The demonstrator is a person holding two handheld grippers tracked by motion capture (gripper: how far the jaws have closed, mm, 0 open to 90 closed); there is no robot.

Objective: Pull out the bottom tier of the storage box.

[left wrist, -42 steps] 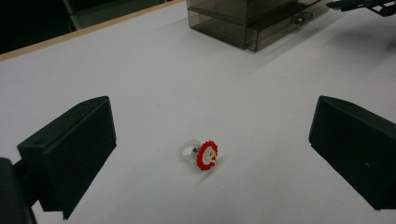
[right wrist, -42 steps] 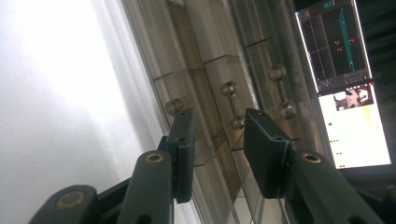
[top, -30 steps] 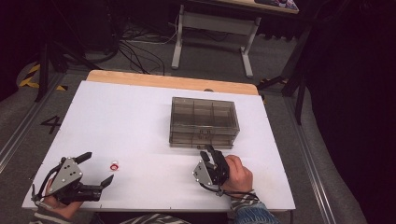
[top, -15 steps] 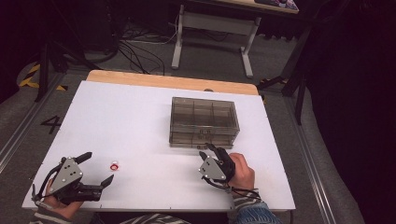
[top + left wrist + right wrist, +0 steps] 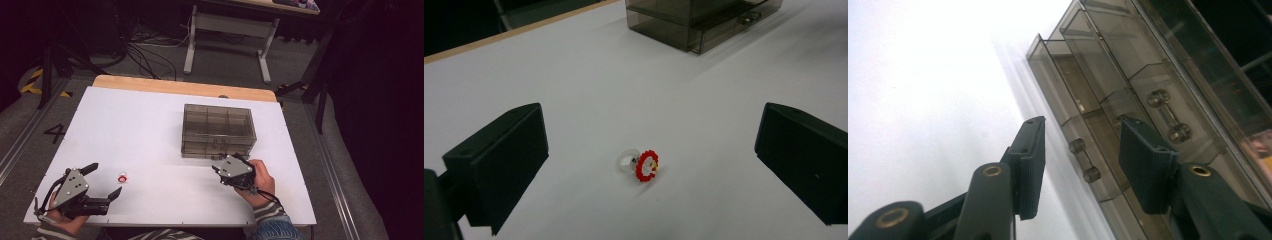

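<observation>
At the front face of the smoky plastic drawer box (image 5: 219, 131), my right gripper (image 5: 1080, 157) stands with its jaws part-spread and just opening, the lower drawer's small bar handle (image 5: 1084, 160) between them, unpinched. I judge the drawer light, rigid and slick; that handle is the only sound hold. Out near the table's (image 5: 150, 120) left edge, a tiny red-and-clear ring (image 5: 640, 164) lies between my left gripper's (image 5: 651, 170) wide-spread jaws, untouched.
</observation>
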